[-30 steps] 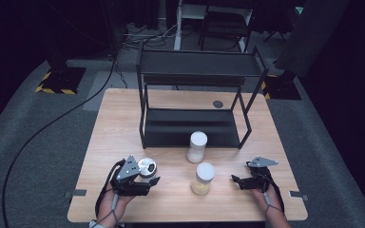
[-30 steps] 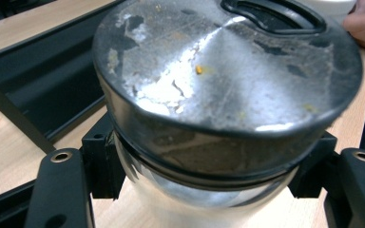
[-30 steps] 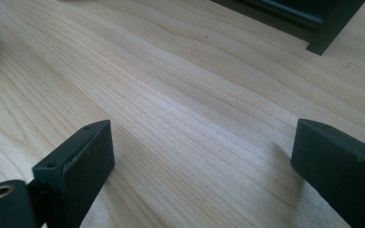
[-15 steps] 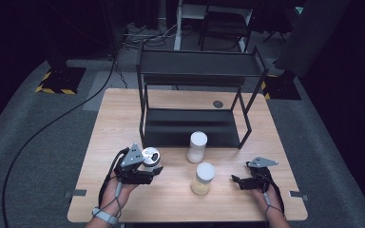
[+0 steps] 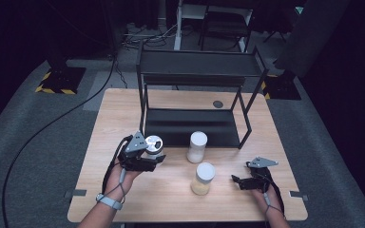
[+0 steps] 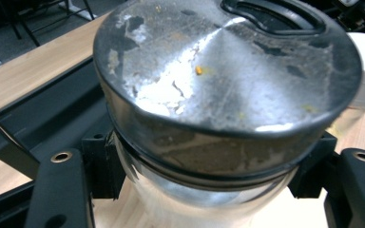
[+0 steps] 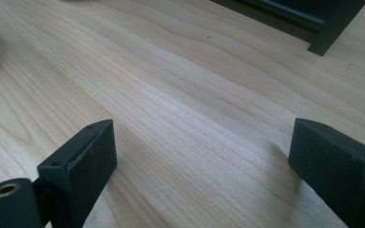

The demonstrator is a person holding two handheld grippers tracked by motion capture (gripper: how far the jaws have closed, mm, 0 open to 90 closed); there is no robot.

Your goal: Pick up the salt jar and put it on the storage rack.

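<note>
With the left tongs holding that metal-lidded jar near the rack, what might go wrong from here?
The left tongs grip the glass jar low, under its heavy metal lid, on smooth glass, so it might slip or tip. The black rack stands close ahead, so the jar could knock its frame. The white-lidded jar stands nearby and a sideways swing might topple it.

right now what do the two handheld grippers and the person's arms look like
Both the left gripper and the right gripper are black, with blocky flat-faced jaws and a grey three-cornered plate on top. Black cables trail back over each hand. The left wrist wears a pale band; the forearms look bare of sleeves.
</note>
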